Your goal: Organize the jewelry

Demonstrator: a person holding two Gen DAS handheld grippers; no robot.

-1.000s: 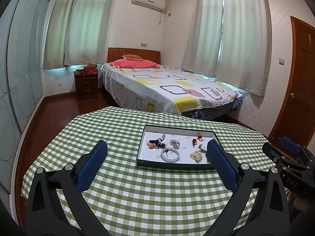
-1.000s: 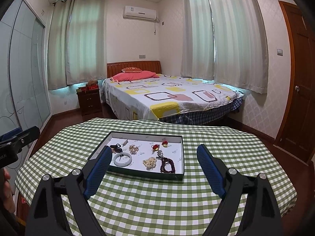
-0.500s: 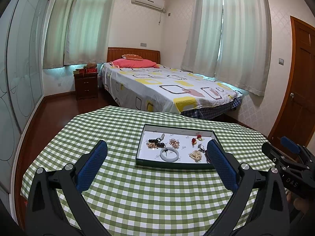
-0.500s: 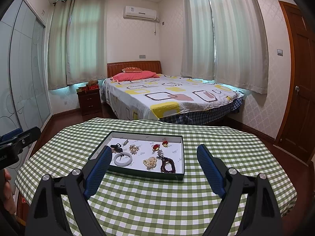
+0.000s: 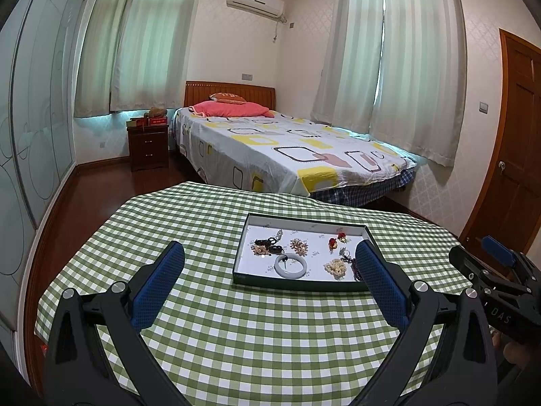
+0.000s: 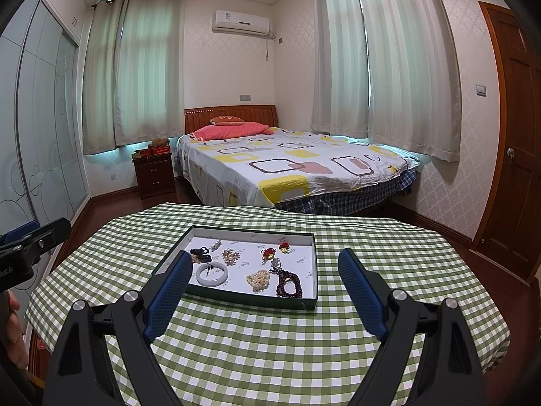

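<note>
One shallow tray (image 6: 312,270) sat mid-bench (image 6: 270,355), holding one pale bangle (image 6: 212,274), one dark bead bracelet (image 6: 289,286), two pearl clusters and two red charms. Both hand-held grippers, left (image 5: 270,291) and right (image 6: 263,294), hovered spread and empty short of the tray, unchanged from the earlier frames.

Both cameras sit low over the near edge of the table (image 5: 209,304), each looking forward and slightly downward between its own wide-spread jaws. The left wrist view stands to the left, so the tray (image 5: 243,250) lies right of its centre and the right gripper (image 5: 487,264) shows at its right edge. The right wrist view stands to the right. Both share the table, the tray, the bed (image 6: 304,169) and the far curtained wall.
</note>
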